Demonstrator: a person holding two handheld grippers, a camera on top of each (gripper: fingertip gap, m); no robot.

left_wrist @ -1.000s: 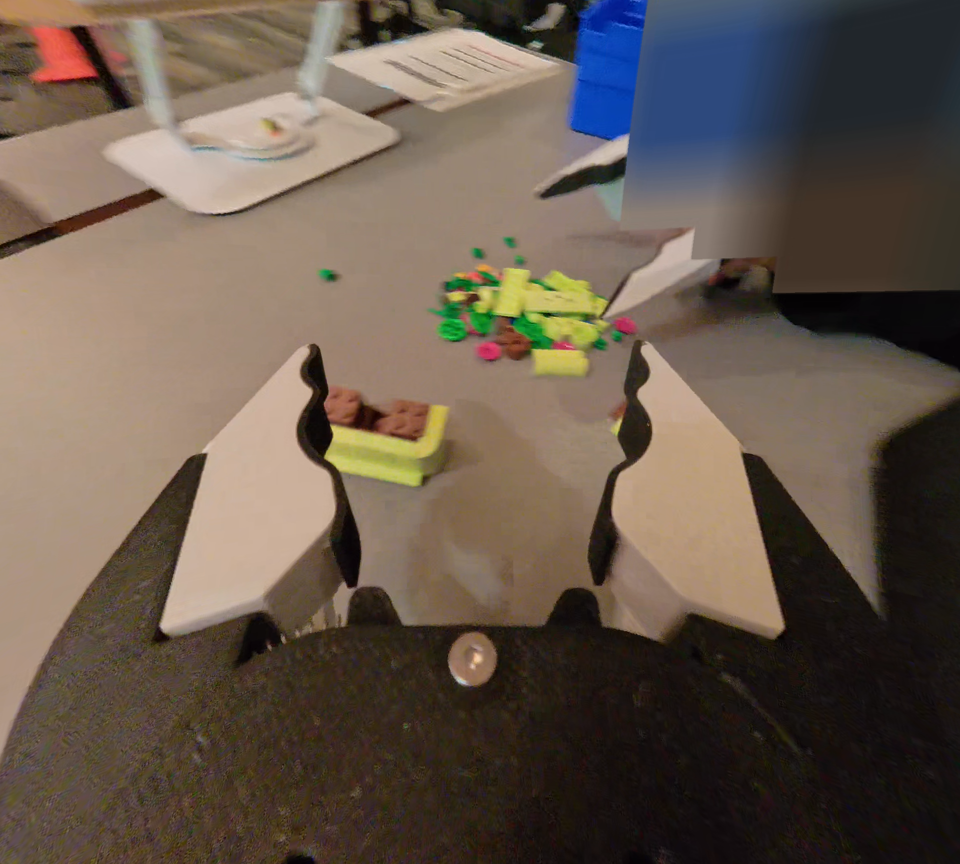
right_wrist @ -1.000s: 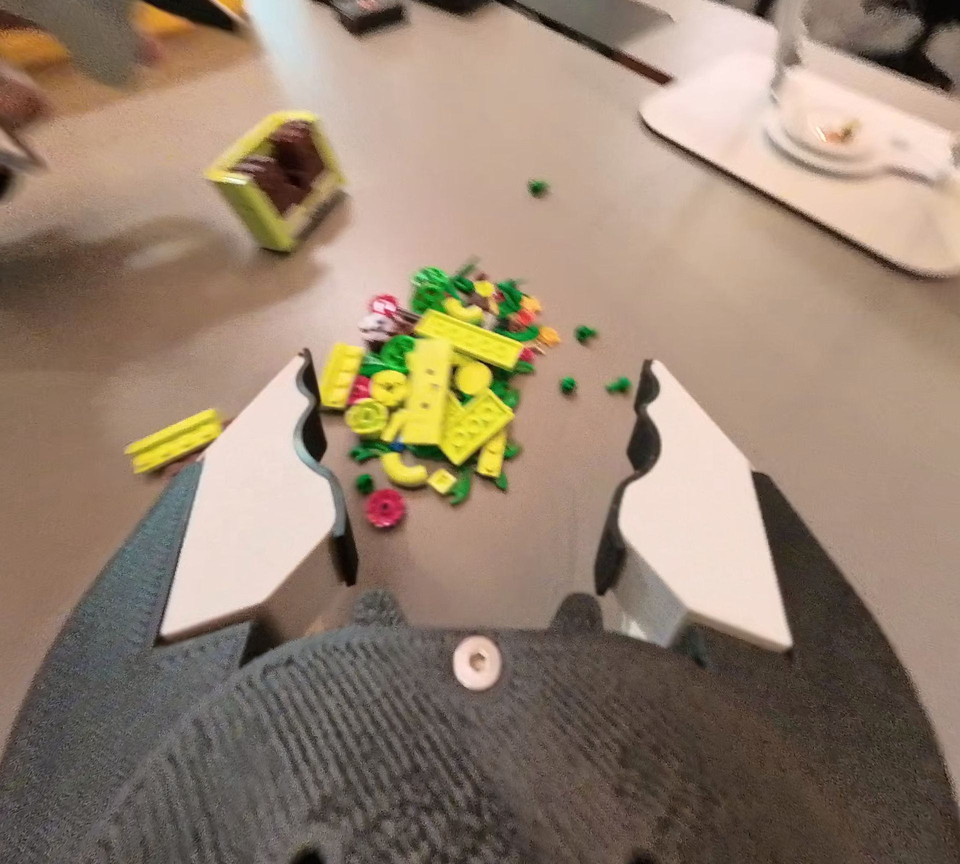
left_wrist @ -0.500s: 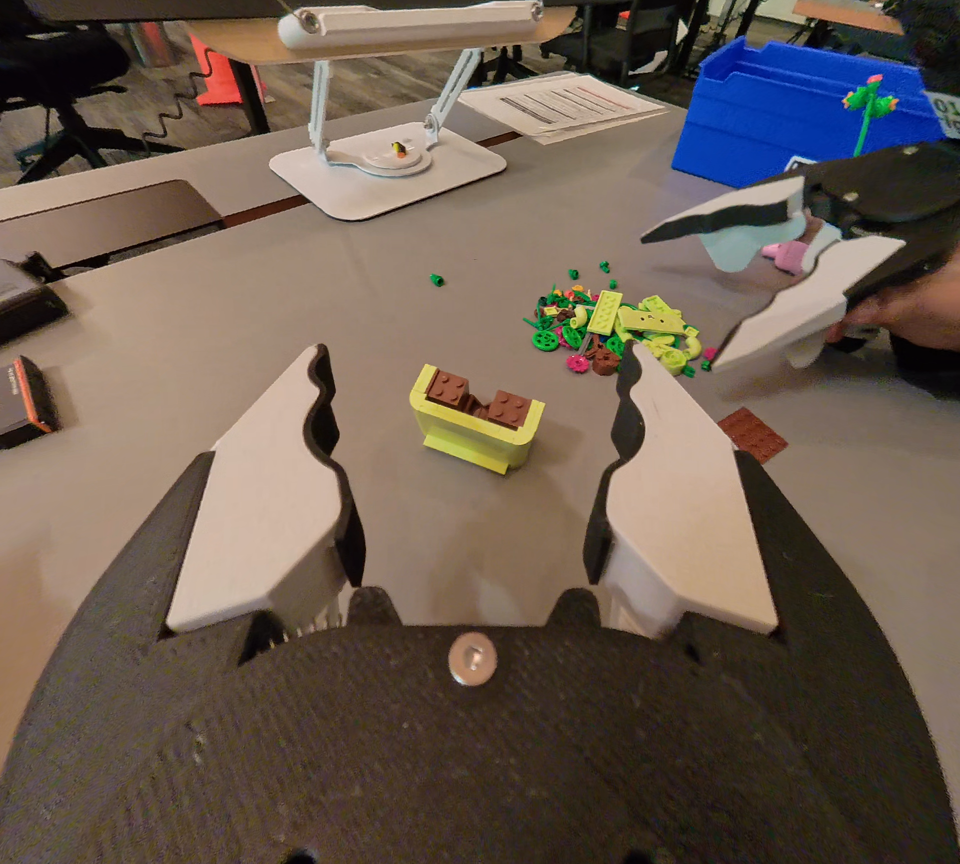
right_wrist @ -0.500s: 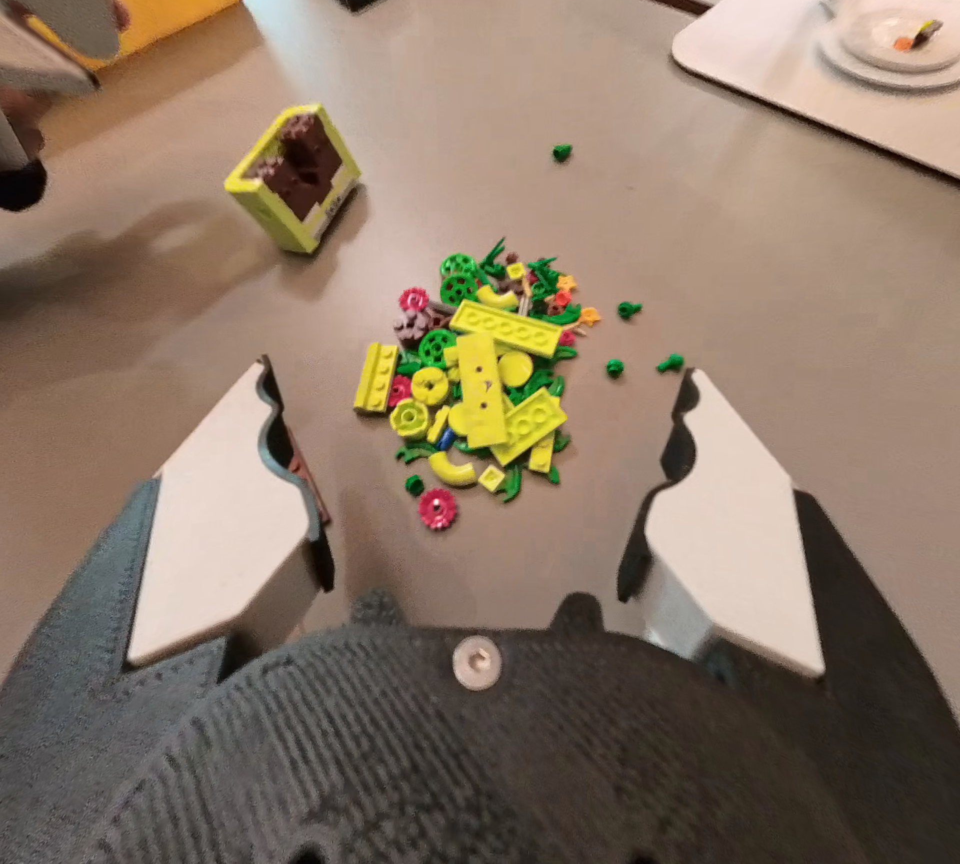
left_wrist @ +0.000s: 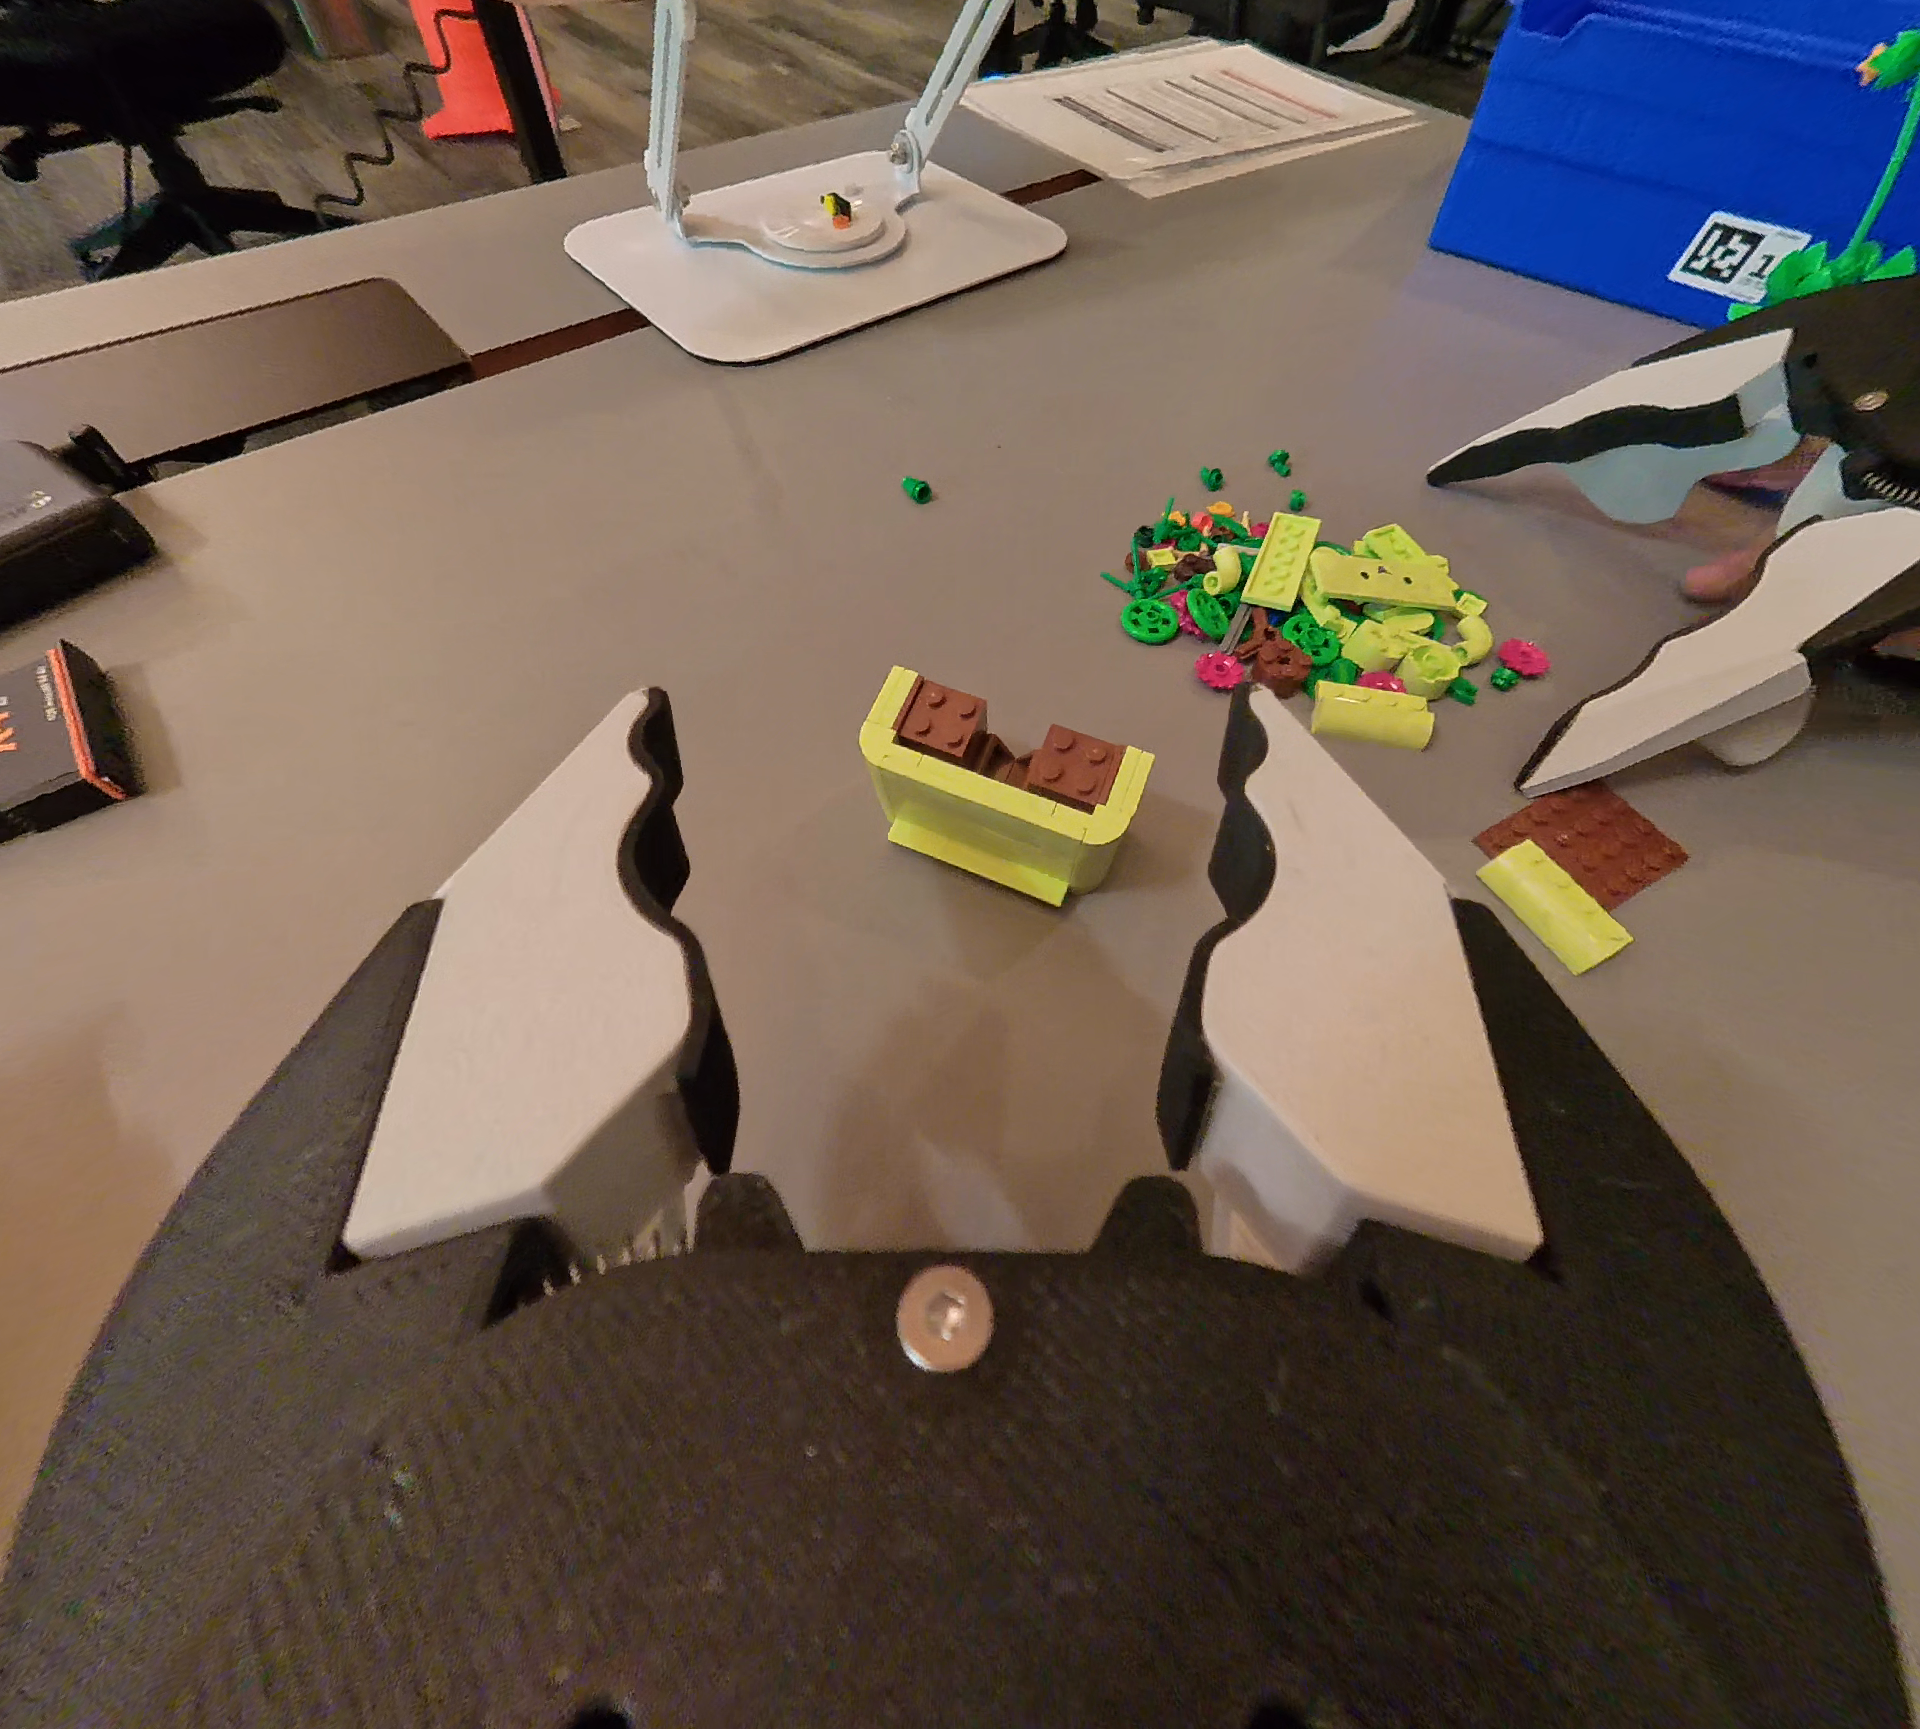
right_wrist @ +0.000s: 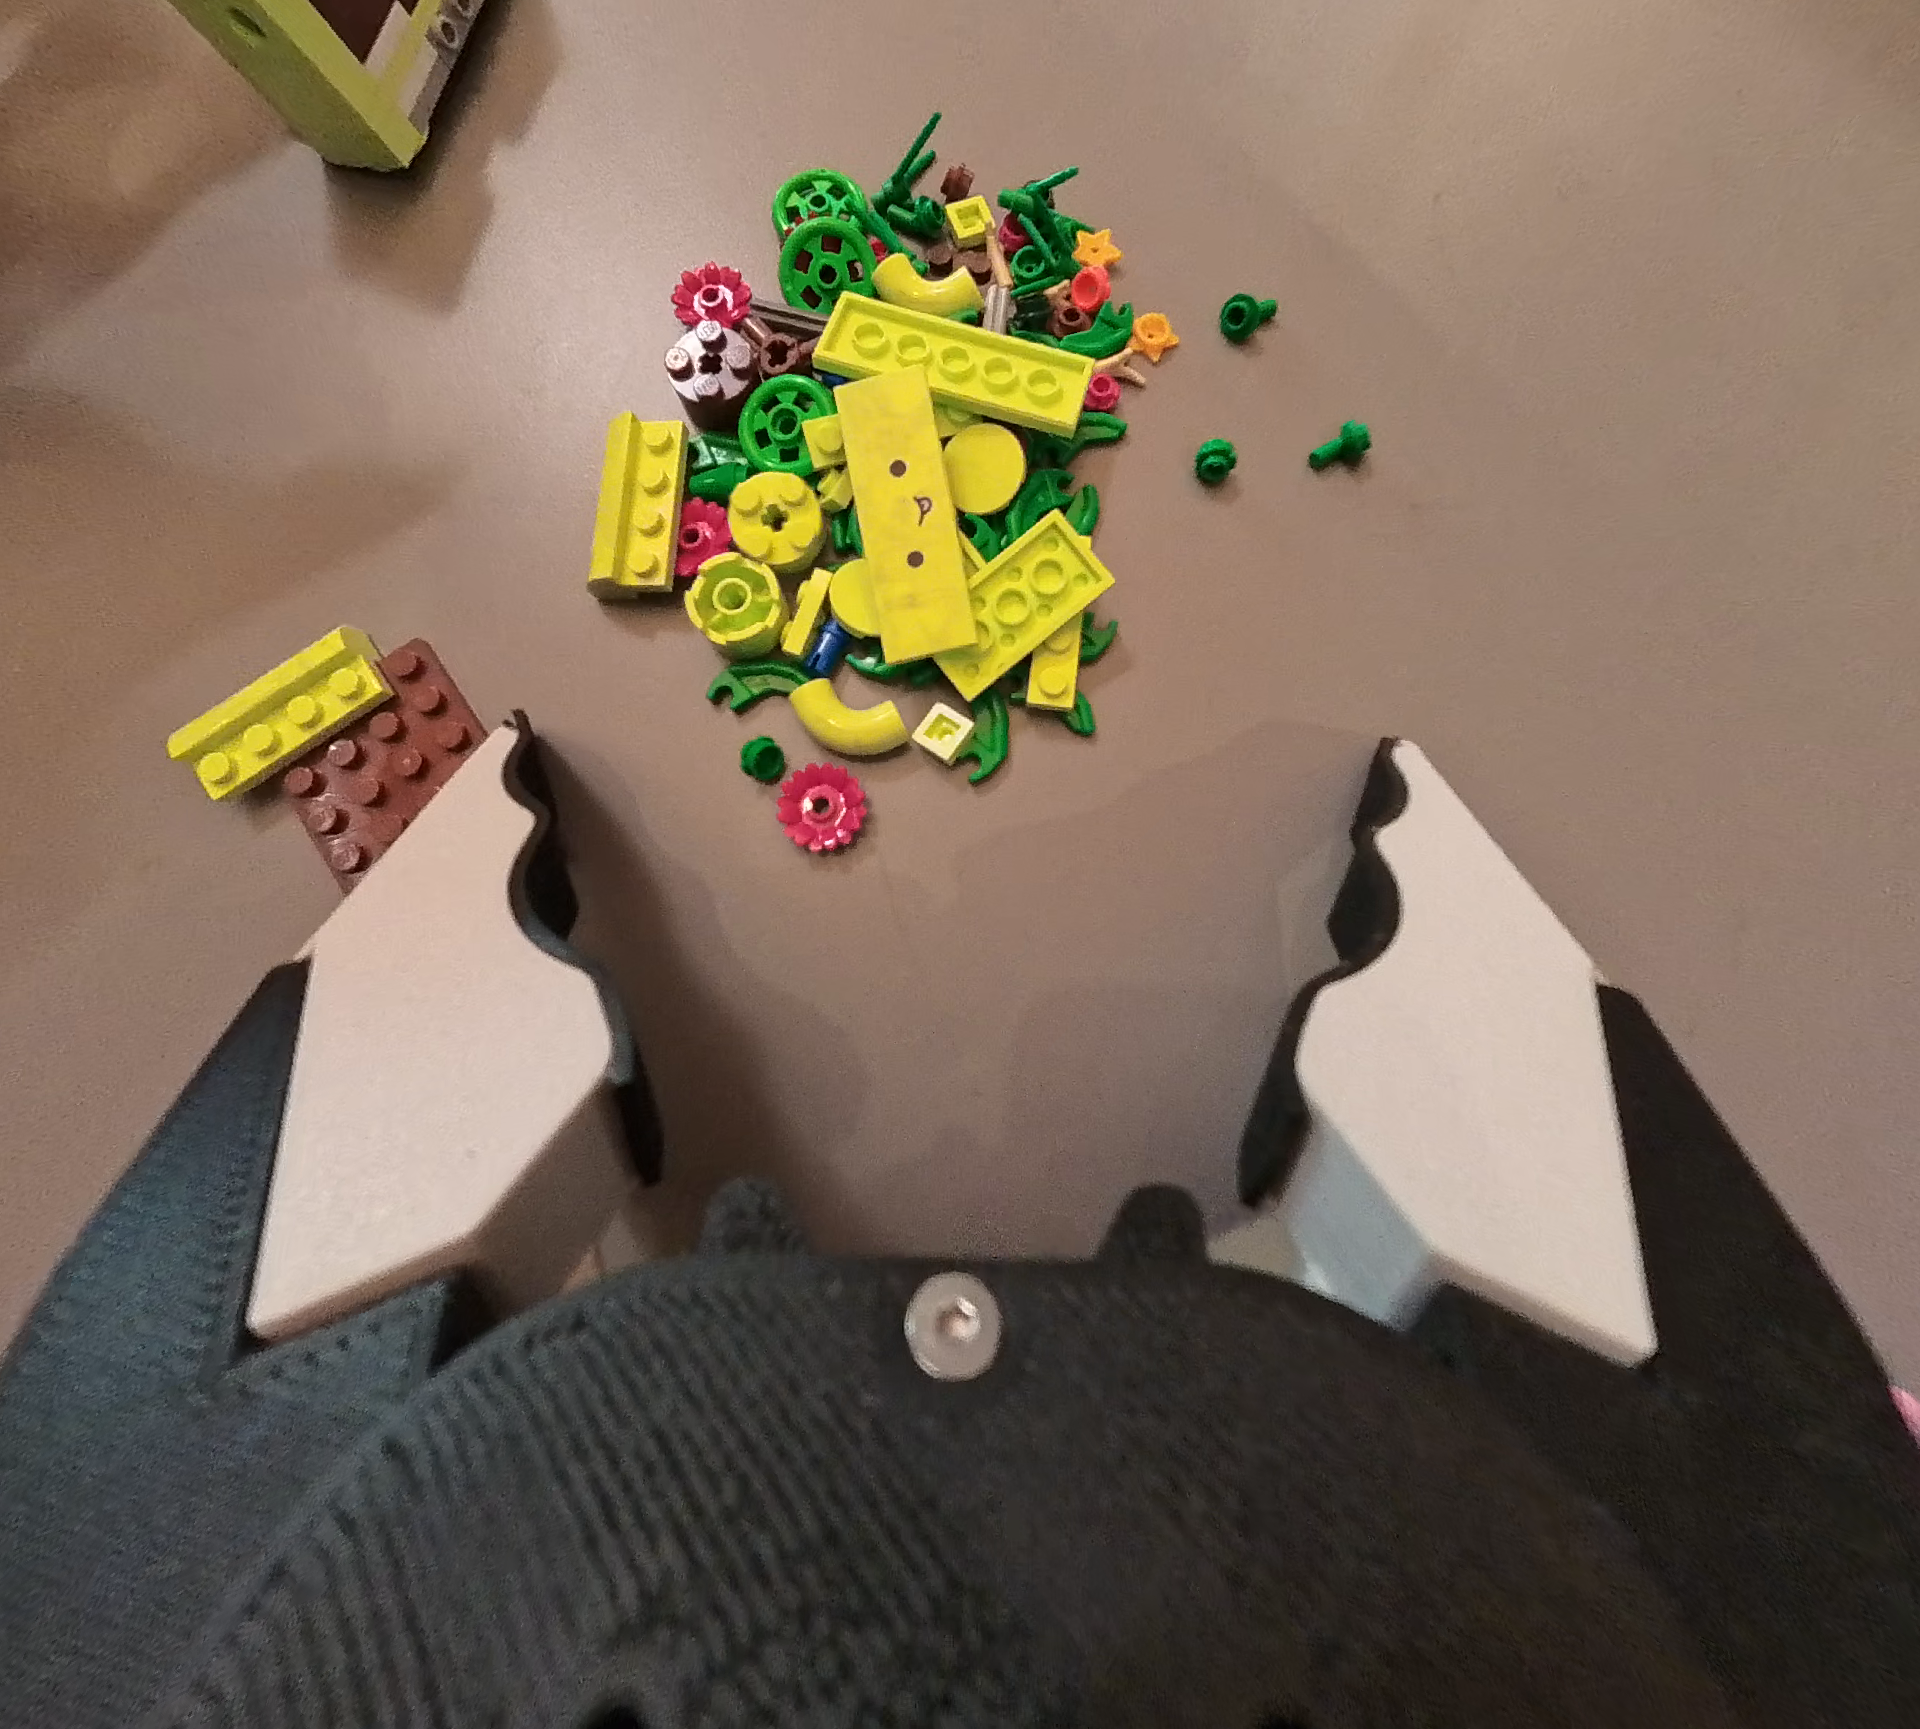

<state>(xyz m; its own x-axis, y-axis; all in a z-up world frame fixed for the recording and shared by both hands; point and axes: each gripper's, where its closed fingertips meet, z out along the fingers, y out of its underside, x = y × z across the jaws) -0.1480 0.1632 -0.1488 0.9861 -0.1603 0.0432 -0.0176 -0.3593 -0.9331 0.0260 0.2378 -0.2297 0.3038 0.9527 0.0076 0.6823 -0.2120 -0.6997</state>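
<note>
Two hand-held grippers hover over a grey tabletop, both with fingers spread wide and holding nothing. The left hand-held gripper points at a lime-green brick box with brown bricks inside, which stands on the tabletop just beyond its fingertips, apart from them. The right hand-held gripper looks down on a loose pile of small bricks, lime plates, green wheels and leaves, pink flowers; the nearest pink flower lies just ahead of the gap between its fingers. Its left finger covers part of a brown studded plate, with a lime brick lying on that plate's far edge. A few green studs lie scattered beside the pile. Toward the far edge of the tabletop stand a white lamp stand, a sheet of paper and a blue bin; dark boxes sit at the left edge.
</note>
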